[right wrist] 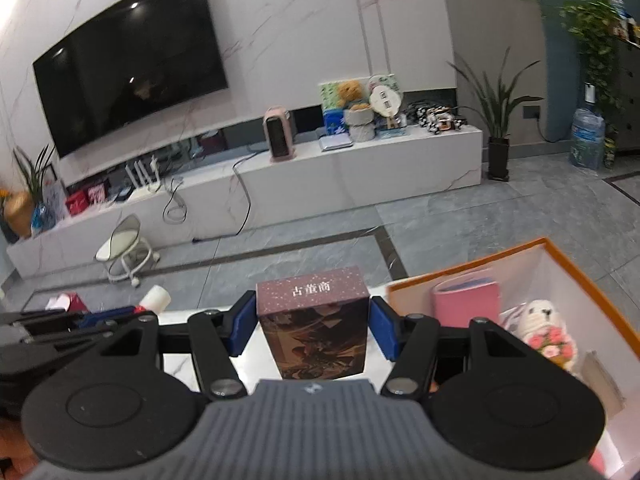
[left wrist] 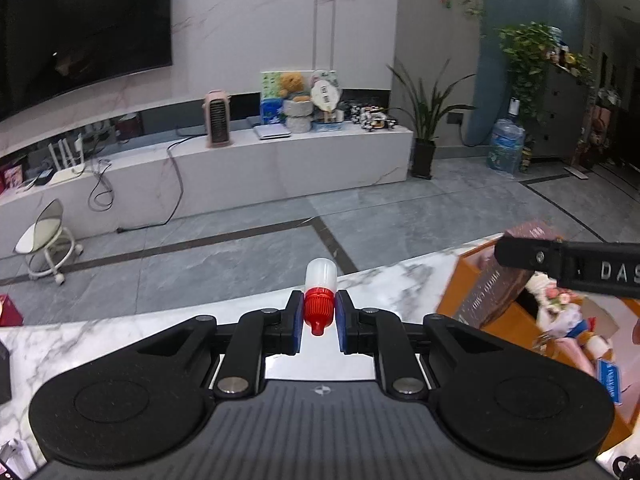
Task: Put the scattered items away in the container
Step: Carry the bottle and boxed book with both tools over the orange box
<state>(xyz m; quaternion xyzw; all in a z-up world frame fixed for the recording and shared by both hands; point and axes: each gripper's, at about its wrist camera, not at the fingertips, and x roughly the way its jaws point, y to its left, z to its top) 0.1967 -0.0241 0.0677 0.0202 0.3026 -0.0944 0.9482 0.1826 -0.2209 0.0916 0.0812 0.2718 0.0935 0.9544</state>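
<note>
Left gripper (left wrist: 319, 322) tilted downward, jaws clamping small bottle (left wrist: 319, 298), right gripper (right wrist: 312, 330) likewise, jaws apparently gripping patterned box (right wrist: 314, 322)

You were in a home living room. A wall-mounted television (right wrist: 128, 80) hung over a long marble media bench (right wrist: 360, 168), with potted plants (right wrist: 498, 120) beside it.

Your left hand-held gripper (left wrist: 319, 322), black with blue pads, carries a small bottle (left wrist: 319, 295) with a translucent white body and a ribbed red cap. Your right hand-held gripper (right wrist: 312, 322), same black and blue, carries a box (right wrist: 314, 322) in speckled mauve with white characters and a dark brown picture. The tabletop (left wrist: 100, 340) is white marble with grey veins. The container (right wrist: 592, 280) at right has orange edges and pale walls, with a pink booklet (right wrist: 468, 304) inside.
</note>
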